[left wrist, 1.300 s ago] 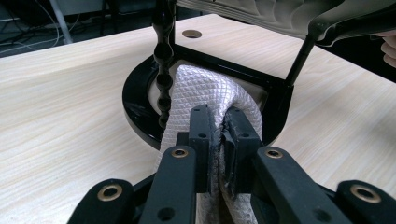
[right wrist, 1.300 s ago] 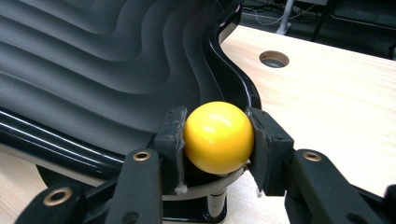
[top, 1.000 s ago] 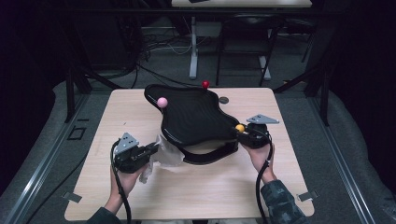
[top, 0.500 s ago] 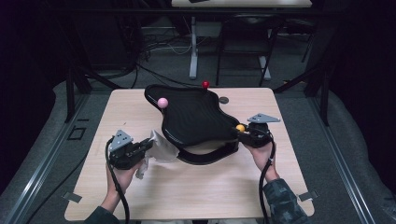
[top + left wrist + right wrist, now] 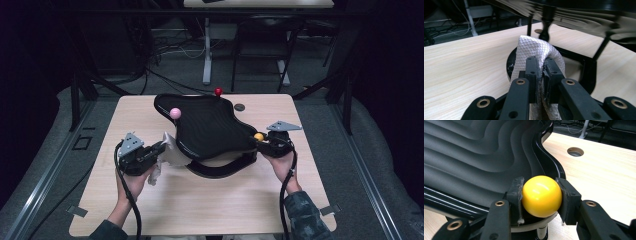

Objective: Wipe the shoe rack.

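A black wavy tray (image 5: 210,127) on a stand sits mid-table, with a pink ball (image 5: 174,113), a red ball (image 5: 218,91) and a yellow ball (image 5: 258,136) at its corners. My right gripper (image 5: 261,140) is at the tray's right corner, shut on the yellow ball (image 5: 541,195), which both pads press. My left gripper (image 5: 161,148) is at the tray's left side, shut on a white quilted cloth (image 5: 171,152). The cloth (image 5: 537,53) folds over the jaw tips and lies against the black stand base (image 5: 587,75) under the tray.
The wooden table (image 5: 210,200) has a round cable hole (image 5: 240,106) behind the tray. Thin black posts (image 5: 602,47) hold the tray above its base. Chairs, desk legs and cables stand on the floor beyond the far edge.
My left gripper has turned and shifted toward the tray's left edge with the cloth in it. The right gripper has stayed at the yellow ball.
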`<action>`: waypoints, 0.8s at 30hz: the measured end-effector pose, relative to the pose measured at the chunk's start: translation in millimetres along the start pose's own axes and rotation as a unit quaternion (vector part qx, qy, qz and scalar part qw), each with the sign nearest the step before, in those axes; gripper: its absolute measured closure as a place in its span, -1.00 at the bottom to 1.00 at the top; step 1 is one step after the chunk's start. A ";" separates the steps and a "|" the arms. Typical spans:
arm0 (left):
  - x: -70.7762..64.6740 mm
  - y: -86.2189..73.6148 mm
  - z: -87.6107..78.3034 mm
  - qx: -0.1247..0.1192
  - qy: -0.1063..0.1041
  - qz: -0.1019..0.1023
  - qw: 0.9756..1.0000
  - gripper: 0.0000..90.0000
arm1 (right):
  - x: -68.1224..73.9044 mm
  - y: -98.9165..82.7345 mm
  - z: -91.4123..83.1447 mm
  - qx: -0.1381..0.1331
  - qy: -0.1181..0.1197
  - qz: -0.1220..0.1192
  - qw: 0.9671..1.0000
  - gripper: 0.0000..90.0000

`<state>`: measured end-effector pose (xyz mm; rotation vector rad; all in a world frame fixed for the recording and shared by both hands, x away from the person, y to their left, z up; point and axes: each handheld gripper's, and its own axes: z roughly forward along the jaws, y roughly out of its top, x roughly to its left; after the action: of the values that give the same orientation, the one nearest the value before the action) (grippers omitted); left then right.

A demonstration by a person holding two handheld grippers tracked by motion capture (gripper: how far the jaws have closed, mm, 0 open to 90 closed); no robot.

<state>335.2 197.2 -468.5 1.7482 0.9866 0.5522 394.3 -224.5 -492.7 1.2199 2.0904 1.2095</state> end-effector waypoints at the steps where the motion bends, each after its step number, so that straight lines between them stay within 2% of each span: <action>1: 0.8 0.3 2.0 -0.001 0.001 -0.005 1.000 0.85 | 1.4 0.6 -0.2 0.002 -0.006 -0.004 1.000 0.33; 15: -0.6 11.9 19.5 -0.024 -0.010 0.001 1.000 0.85 | 3.7 1.3 0.0 0.005 -0.016 -0.007 1.000 0.33; 24: -2.9 18.6 24.9 -0.040 -0.025 0.004 0.999 0.85 | 3.5 1.3 0.2 0.004 -0.013 -0.006 1.000 0.33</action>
<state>358.9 178.3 -460.8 1.6876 0.9115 0.5442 393.2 -221.1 -491.5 1.2178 2.0837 1.1744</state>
